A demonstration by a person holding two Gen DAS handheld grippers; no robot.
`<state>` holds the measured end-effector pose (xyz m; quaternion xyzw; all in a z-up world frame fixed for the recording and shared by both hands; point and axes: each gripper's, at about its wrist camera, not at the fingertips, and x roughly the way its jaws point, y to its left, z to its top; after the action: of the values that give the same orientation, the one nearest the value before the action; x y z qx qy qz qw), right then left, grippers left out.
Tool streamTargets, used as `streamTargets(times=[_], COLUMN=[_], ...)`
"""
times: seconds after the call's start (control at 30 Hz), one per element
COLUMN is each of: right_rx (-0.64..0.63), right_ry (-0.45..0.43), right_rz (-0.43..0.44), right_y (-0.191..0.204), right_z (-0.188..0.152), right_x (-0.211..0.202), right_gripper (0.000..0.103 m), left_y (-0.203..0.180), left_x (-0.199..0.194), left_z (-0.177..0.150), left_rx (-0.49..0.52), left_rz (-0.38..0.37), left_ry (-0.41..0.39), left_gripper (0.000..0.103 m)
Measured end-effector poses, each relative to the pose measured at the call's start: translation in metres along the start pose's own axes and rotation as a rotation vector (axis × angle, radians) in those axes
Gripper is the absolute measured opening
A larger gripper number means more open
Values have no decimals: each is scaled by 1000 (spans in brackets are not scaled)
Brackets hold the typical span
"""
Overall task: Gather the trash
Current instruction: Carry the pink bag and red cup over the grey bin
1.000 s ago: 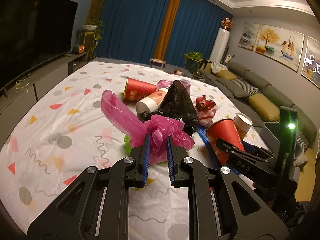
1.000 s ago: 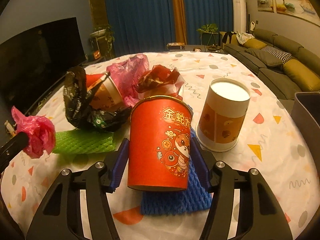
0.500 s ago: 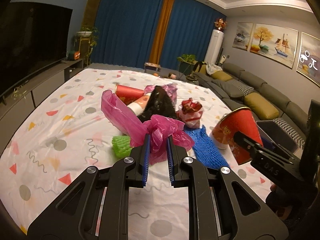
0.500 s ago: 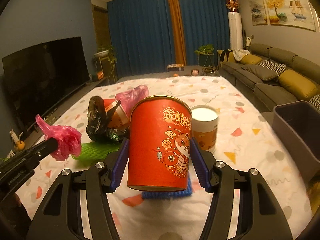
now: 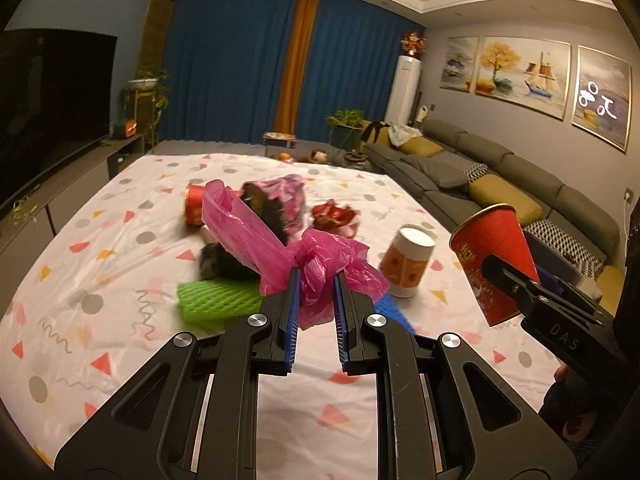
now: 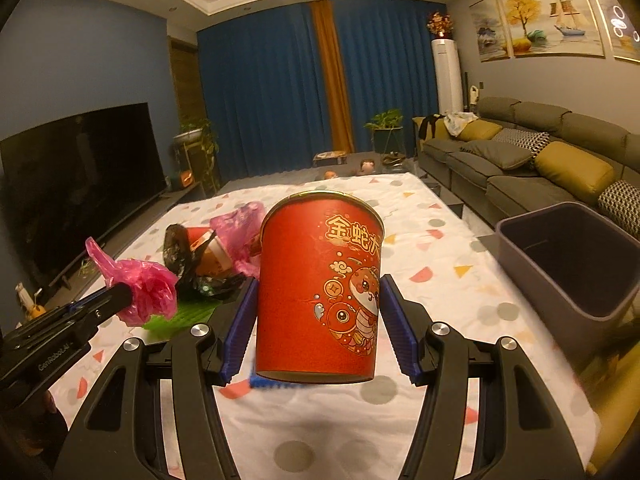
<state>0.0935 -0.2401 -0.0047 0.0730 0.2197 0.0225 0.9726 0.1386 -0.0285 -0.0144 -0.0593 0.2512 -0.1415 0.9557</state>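
My left gripper [image 5: 315, 304] is shut on a crumpled pink plastic bag [image 5: 320, 264] and holds it above the table. It also shows in the right wrist view [image 6: 148, 292]. My right gripper [image 6: 320, 320] is shut on a red paper cup [image 6: 320, 292] and holds it upright, above the table; the cup also shows at the right of the left wrist view [image 5: 496, 264]. A dark grey bin [image 6: 568, 264] stands open at the right, beside the table edge.
On the patterned tablecloth [image 5: 100, 280] lie a green foam net [image 5: 216, 300], a black bag [image 6: 192, 256], a second pink bag [image 5: 286, 200], a red wrapper [image 5: 334, 216], a white-topped cup [image 5: 406, 264], another red cup [image 5: 194, 208] and a blue net [image 6: 272, 382]. A sofa [image 6: 540, 160] runs along the right.
Both grippers have risen and pulled back from the trash pile. The red cup has been lifted off the blue net. The bin has come into the right wrist view.
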Motion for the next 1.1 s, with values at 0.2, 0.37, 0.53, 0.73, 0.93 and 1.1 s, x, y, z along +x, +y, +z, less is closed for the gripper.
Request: streamTargets(times=[0.2,0.37,0.53,0.73,0.93,1.1], right_rx=[25,49,62,77,93,104], right_ry=[-24,-47,-65,-80,-105,-120], right_rz=[-34,-60,-79,-112,-160,-204], right_y=[-19,-36,-50,-66,-89,-107], right_z=[2,4,5,5,8,10], right_x=[-12,-20,-25,-31,-40,-43], right_gripper=[59,59,59,59,60,60], left_y=[-26,-44,-61,-89,-123,-159], left_x=[5,11,17,27,37,50], left_z=[3,5,8,14,19,25], left_rx=[42,67,86,125,159,186], left_rz=[-43,-79,-108,-149,-202,-250], left_ry=[-7,-5,-3,-7,-11,-13], left_gripper=[15,15,15,15,15,15])
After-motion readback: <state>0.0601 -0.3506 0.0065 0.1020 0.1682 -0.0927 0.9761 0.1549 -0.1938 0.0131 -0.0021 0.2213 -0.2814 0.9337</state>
